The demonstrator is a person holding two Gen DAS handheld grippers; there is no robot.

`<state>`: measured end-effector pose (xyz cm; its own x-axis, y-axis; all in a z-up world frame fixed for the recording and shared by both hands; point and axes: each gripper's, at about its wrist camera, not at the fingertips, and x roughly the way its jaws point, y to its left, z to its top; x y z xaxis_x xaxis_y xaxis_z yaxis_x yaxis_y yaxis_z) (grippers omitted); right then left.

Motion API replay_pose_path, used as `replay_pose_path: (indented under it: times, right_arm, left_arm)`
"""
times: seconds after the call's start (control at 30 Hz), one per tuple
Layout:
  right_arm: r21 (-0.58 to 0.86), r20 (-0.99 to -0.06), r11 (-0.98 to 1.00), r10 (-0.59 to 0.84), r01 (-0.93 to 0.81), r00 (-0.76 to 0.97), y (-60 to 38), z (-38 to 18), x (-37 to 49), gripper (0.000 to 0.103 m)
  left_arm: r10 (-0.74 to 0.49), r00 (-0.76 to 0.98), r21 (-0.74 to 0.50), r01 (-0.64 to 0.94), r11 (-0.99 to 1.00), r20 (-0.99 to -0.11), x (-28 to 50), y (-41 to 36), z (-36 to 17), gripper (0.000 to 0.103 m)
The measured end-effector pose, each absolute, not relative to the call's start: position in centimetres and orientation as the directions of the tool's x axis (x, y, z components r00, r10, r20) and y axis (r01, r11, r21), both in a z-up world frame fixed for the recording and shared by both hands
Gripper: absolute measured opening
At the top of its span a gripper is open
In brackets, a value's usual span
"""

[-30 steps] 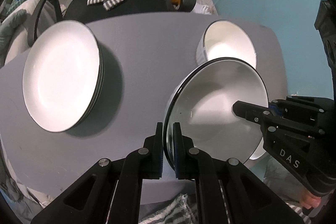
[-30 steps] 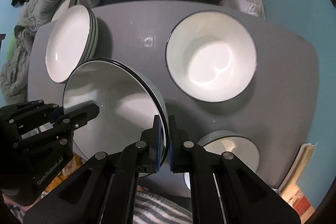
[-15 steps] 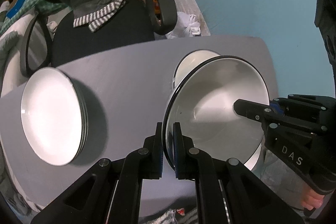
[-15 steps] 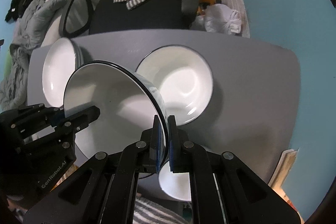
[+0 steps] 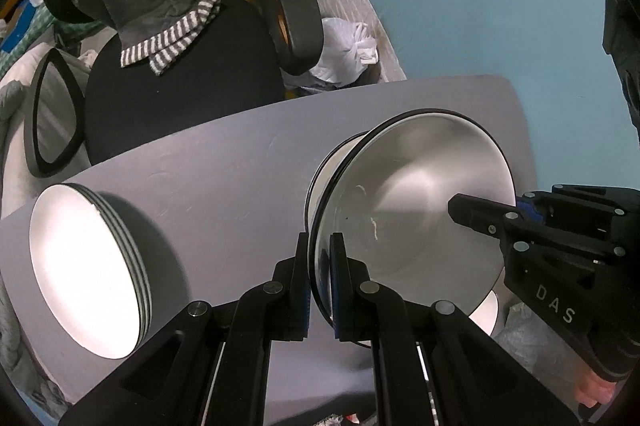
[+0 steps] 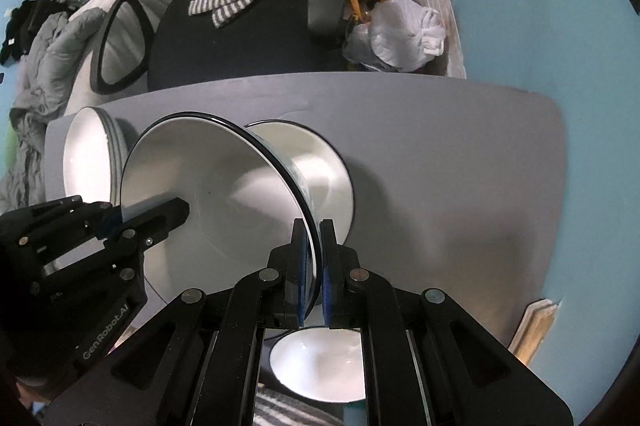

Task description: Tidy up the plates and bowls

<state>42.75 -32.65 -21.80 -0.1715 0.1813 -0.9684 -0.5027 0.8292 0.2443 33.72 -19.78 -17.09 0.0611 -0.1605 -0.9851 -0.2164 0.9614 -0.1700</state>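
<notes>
Above the worktop (image 6: 440, 154), both grippers (image 5: 319, 266) (image 6: 314, 258) clamp one bowl (image 6: 224, 186); next, nest it into the bowl behind (image 6: 324, 166).

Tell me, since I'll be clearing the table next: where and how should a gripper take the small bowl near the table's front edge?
Grip the small bowl by its rim, one finger inside and one outside its wall, coming from above at the near side. It sits upright with its mouth open upward, and its thin dark-edged rim suits a pinch, like the one both grippers use on the large bowl.

Both wrist fisheyes are looking forward and down, close over the grey rounded tabletop (image 5: 224, 186) (image 6: 440, 154), from opposite rims of one white black-rimmed bowl (image 5: 412, 194) (image 6: 216, 186); each is catching the black office chair (image 5: 180, 74) (image 6: 248, 34) beyond.
</notes>
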Motion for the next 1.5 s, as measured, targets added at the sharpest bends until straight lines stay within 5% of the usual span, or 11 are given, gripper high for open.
replay_pose_path:
  times: [1.1,1.33,1.5]
  right_arm:
    - [0.240,-0.964,0.840,0.145,-0.486,-0.224,-32.4,-25.0,44.2,0.011]
    - [0.241,-0.964,0.841,0.150,-0.483,-0.220,-32.1,-24.5,44.2,0.024]
    - [0.212,-0.975,0.834,0.149,-0.509,-0.162,-31.6,-22.8,44.2,0.045]
  left_arm:
    - [-0.131,0.004,-0.128,-0.230,0.965,-0.991,35.0,-20.3,-19.6,0.011]
    - [-0.131,0.025,-0.133,-0.269,0.954,-0.991,34.5,-19.4,-19.2,0.015]
    - [-0.126,0.038,-0.132,-0.259,0.957,-0.991,34.4,-19.5,-18.7,0.018]
